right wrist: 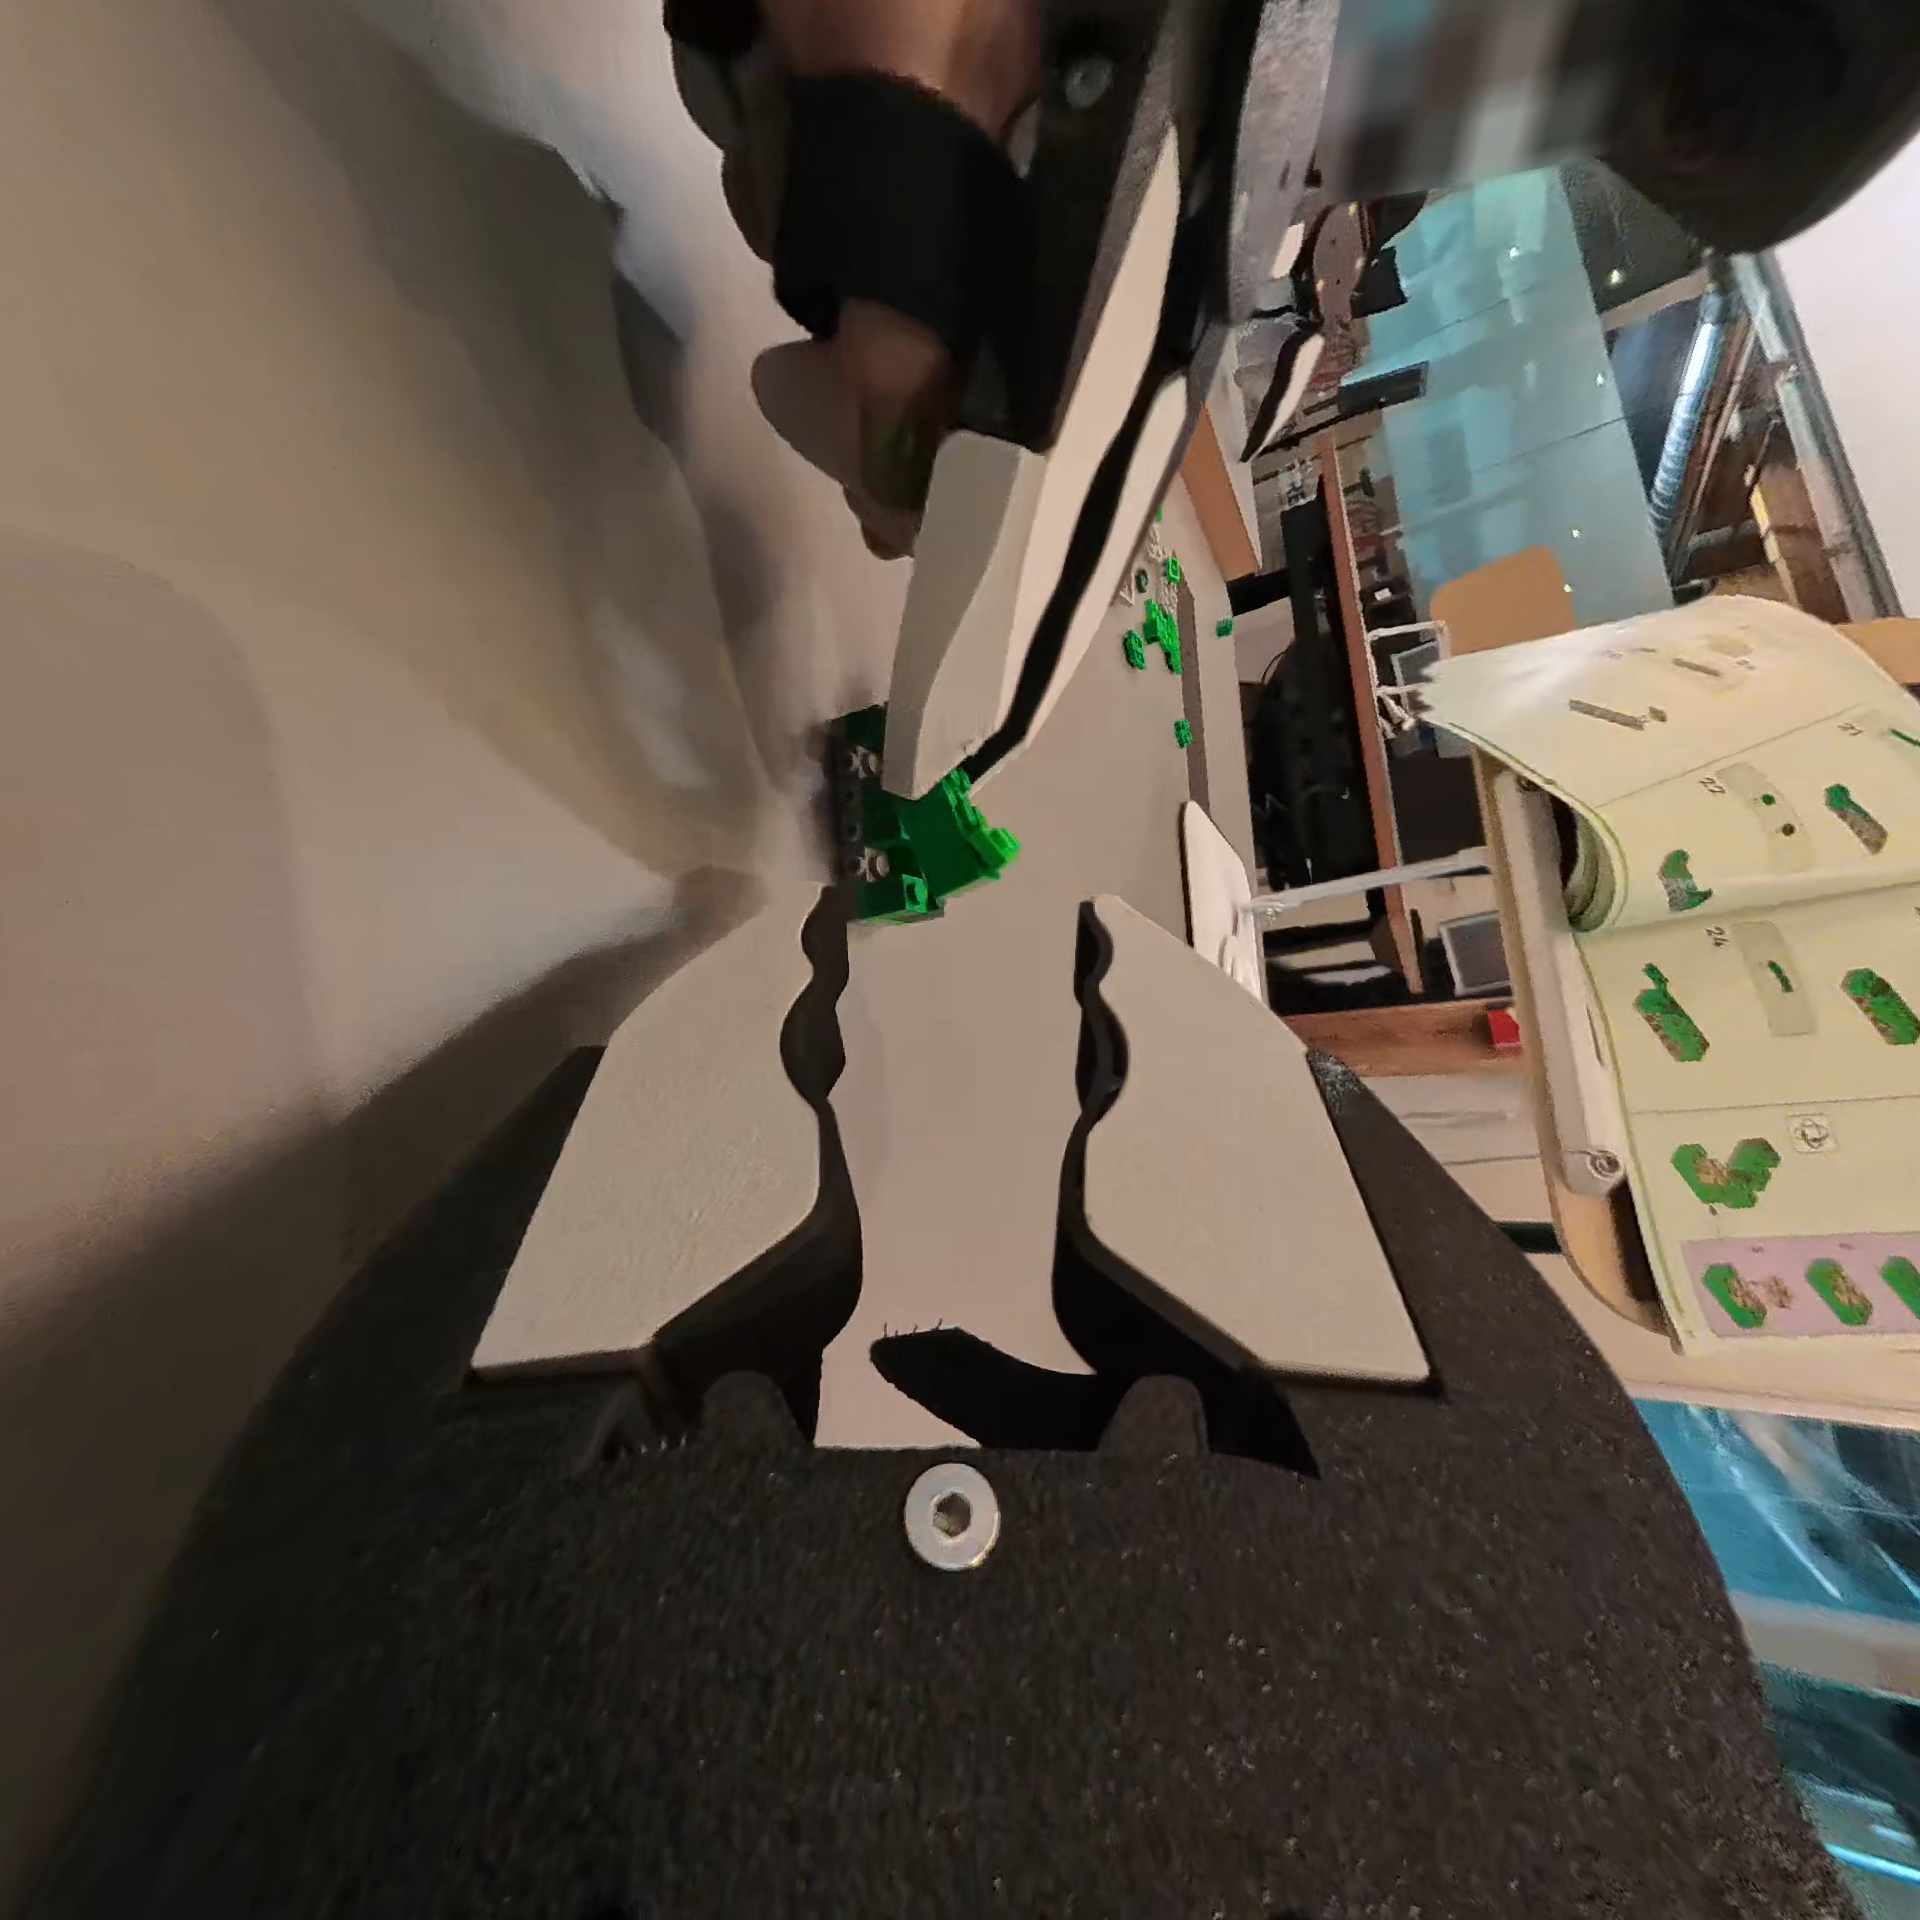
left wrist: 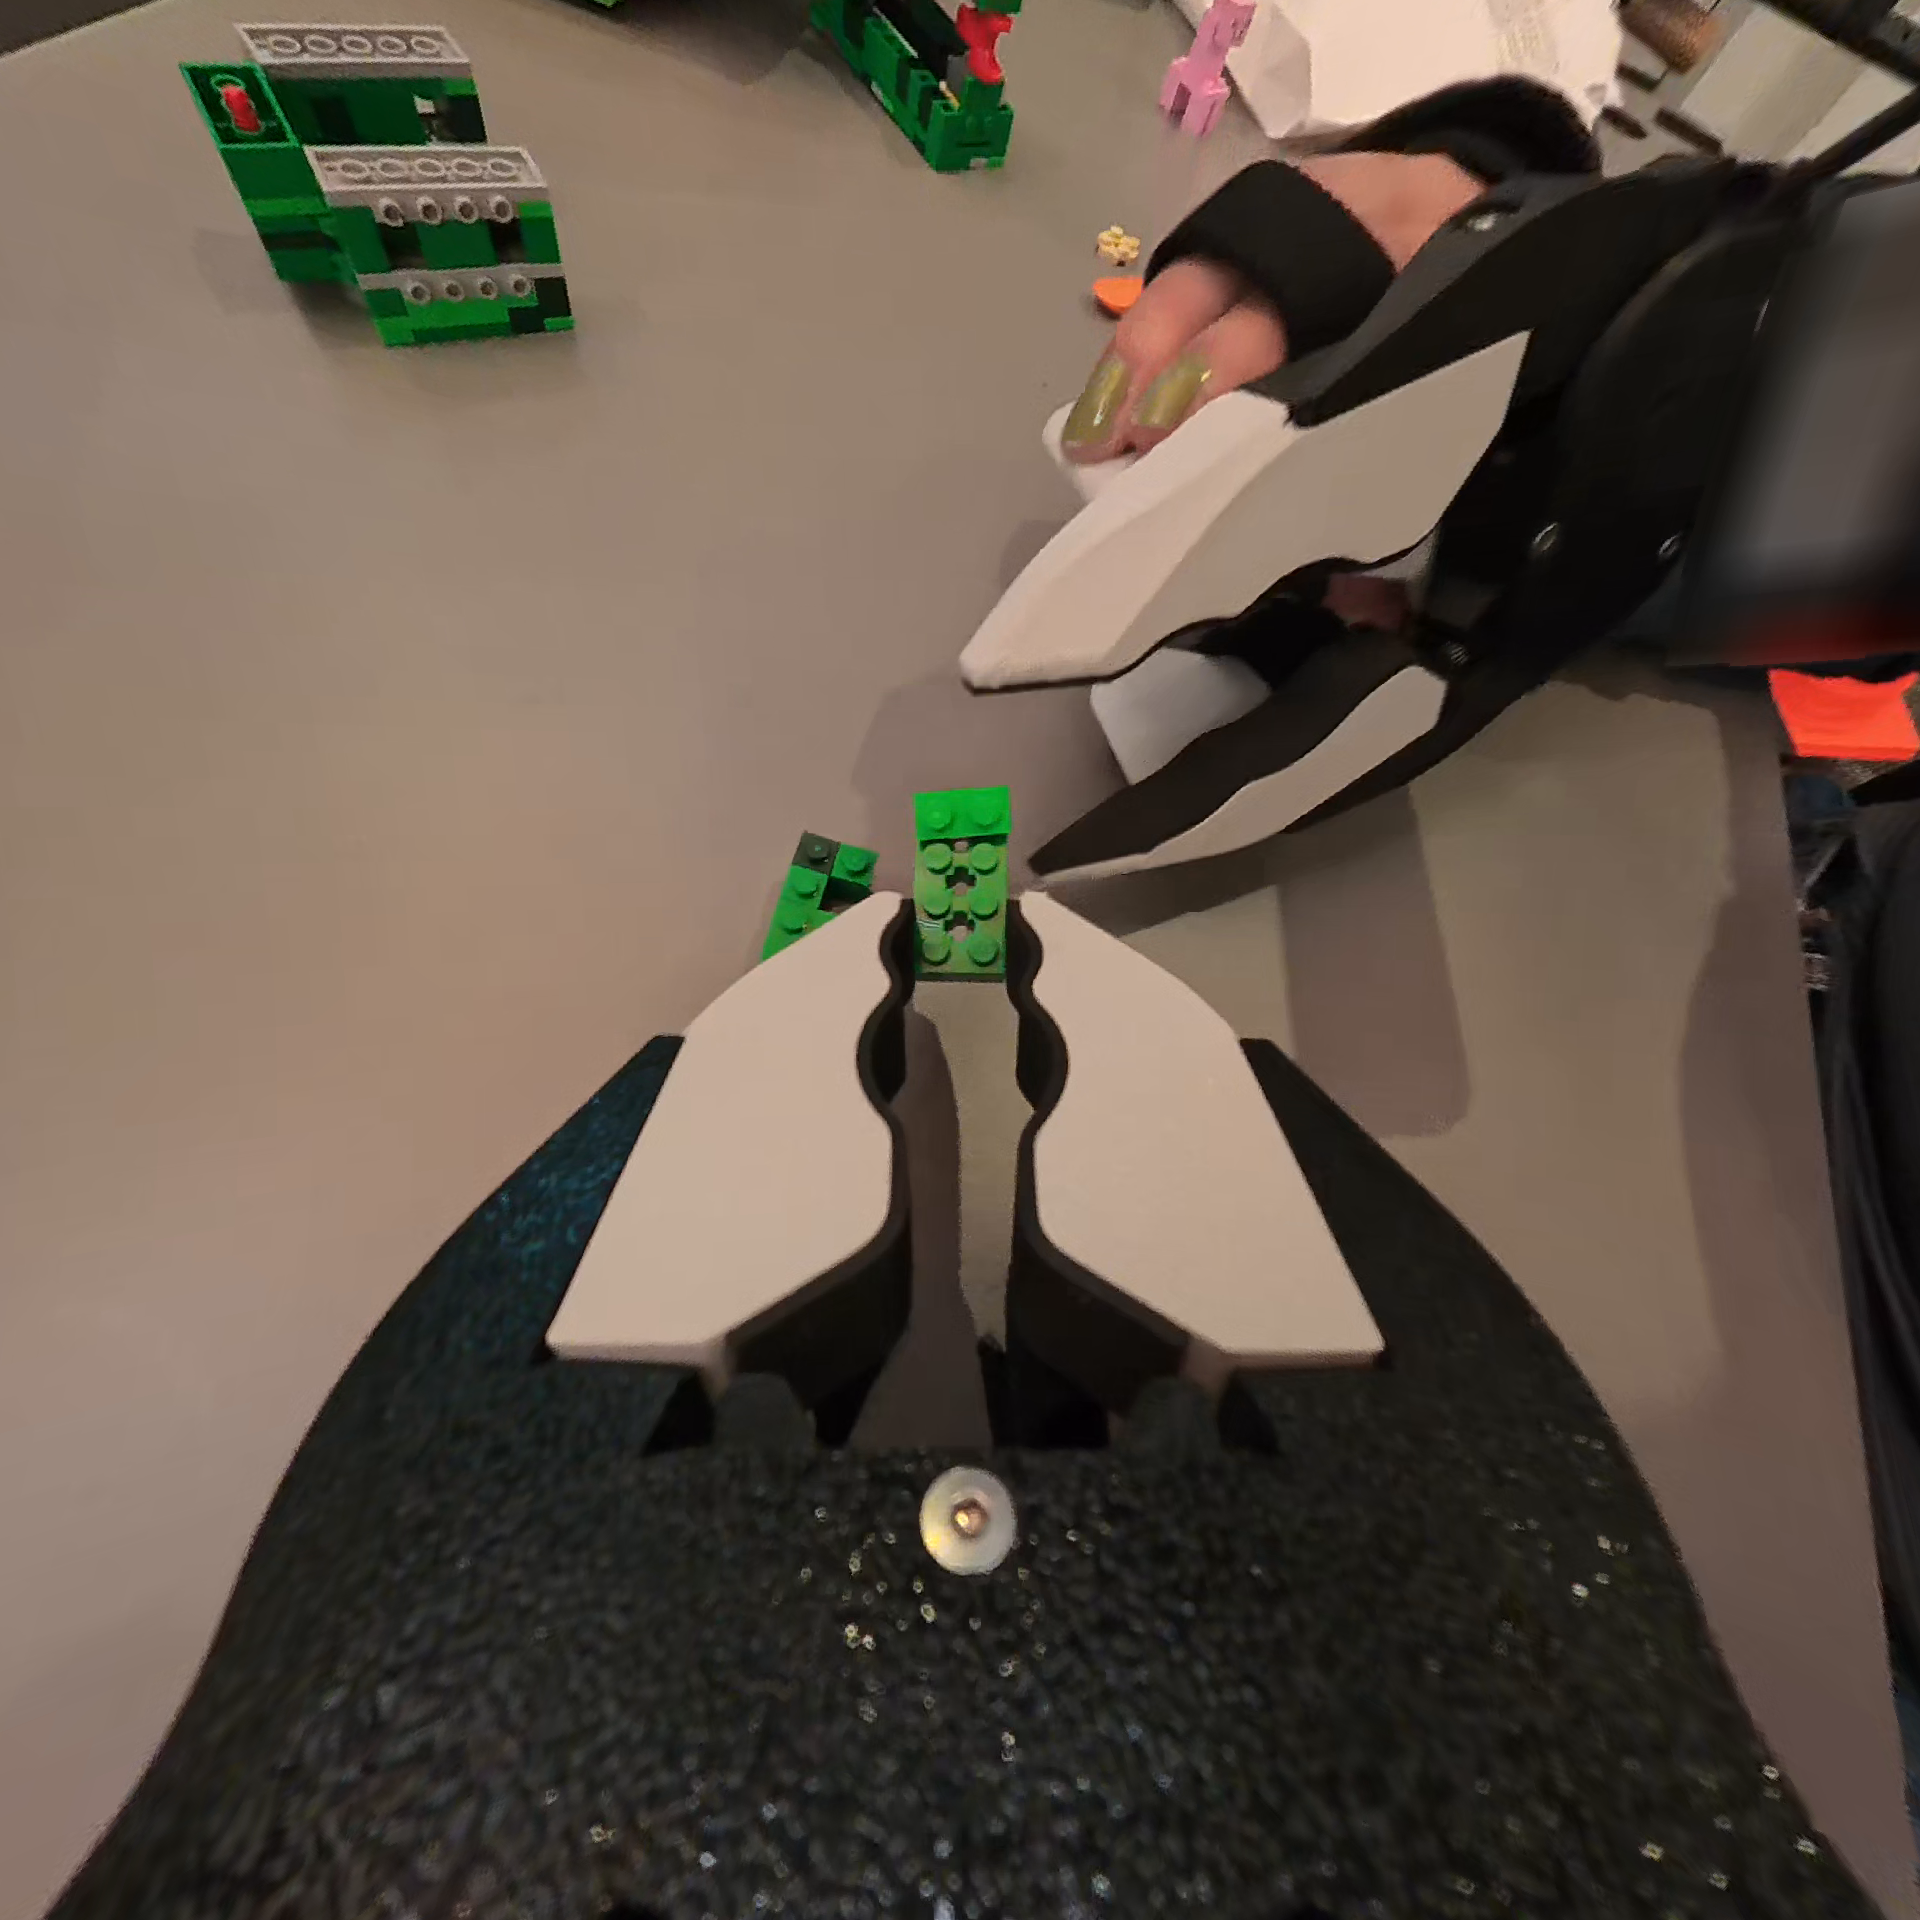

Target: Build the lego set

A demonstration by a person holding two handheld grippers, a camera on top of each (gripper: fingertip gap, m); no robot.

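left wrist view: left tool (left wrist: 961, 914) is clamped on a small green plate (left wrist: 961, 899), studs up, held by its long sides right at the tips, low over the grey counter (left wrist: 416, 727). a second small green piece (left wrist: 821, 894) sits just beside the left tip, touching or nearly, can't tell. right tool (left wrist: 1003, 774) comes in from the right, spread wide and carrying nothing, its lower tip just beside the plate. bigger green and grey subassembly (left wrist: 384, 197) is well apart at the back left, another green build (left wrist: 925, 83) and a pink figure (left wrist: 1205, 62) at the far edge. right wrist view: camera rolled on its side, right tool (right wrist: 961, 920) released, nothing between the tips, green cluster (right wrist: 914, 842) just ahead of them with the left tool (right wrist: 935, 774) pressing on it from above. open instruction booklet (right wrist: 1714, 935) at the right, loose green bits (right wrist: 1153, 634) farther along the counter. judgement: pieces are light, stiff, slick plastic; they'll skate on the counter and twist out of a tip grip. take them across flat sides, low, square to the studs, and brace the base piece before pressing down.
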